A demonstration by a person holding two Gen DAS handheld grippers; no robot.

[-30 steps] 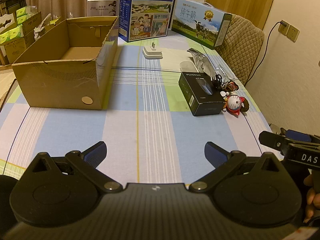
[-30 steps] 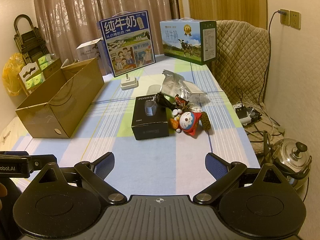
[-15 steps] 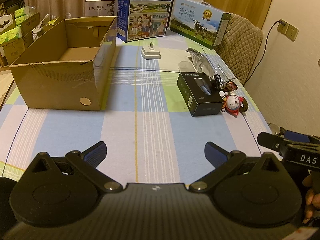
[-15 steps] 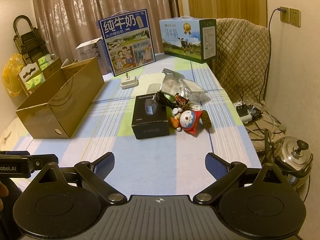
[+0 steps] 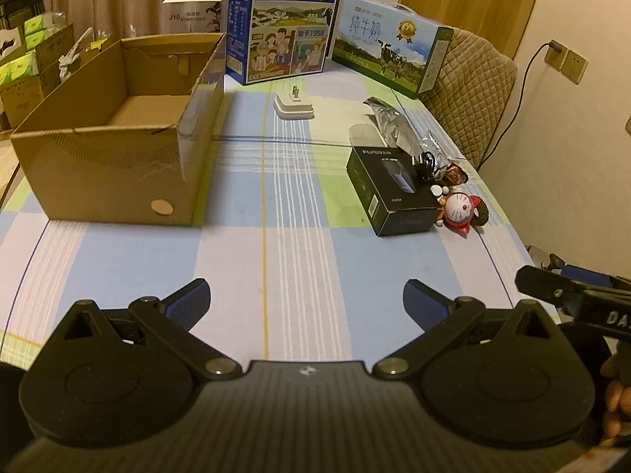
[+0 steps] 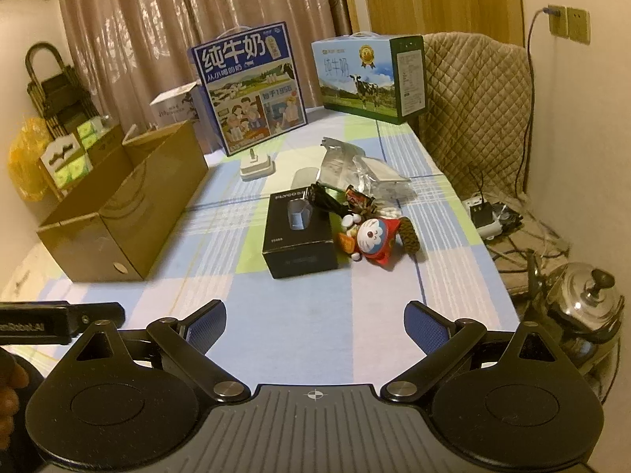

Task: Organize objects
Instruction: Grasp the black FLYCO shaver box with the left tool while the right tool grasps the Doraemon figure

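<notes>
An open, empty cardboard box [image 5: 118, 149] [image 6: 126, 213] stands on the left of the checked tablecloth. A black shaver box [image 5: 394, 193] [image 6: 301, 232] lies mid-table, with a blue cat toy [image 5: 461, 211] [image 6: 376, 236] touching its right side. Behind them lie a silver foil bag [image 5: 388, 122] [image 6: 347, 161], a black cable [image 6: 325, 199] and a snack wrapper [image 6: 357, 199]. A white charger dock [image 5: 294, 106] [image 6: 256, 167] sits farther back. My left gripper [image 5: 307, 307] and right gripper [image 6: 315, 325] hover open over the near table edge, both holding nothing.
Two milk cartons [image 5: 286, 19] [image 6: 370, 79] stand at the table's far end, beside a small white box [image 5: 195, 13]. A quilted chair [image 6: 473, 110] and a steel kettle [image 6: 583, 303] are on the right. Boxes of tissue packs [image 6: 71, 157] sit to the left.
Both grippers have edged slightly forward toward the objects, staying open. Nothing on the table has moved.
</notes>
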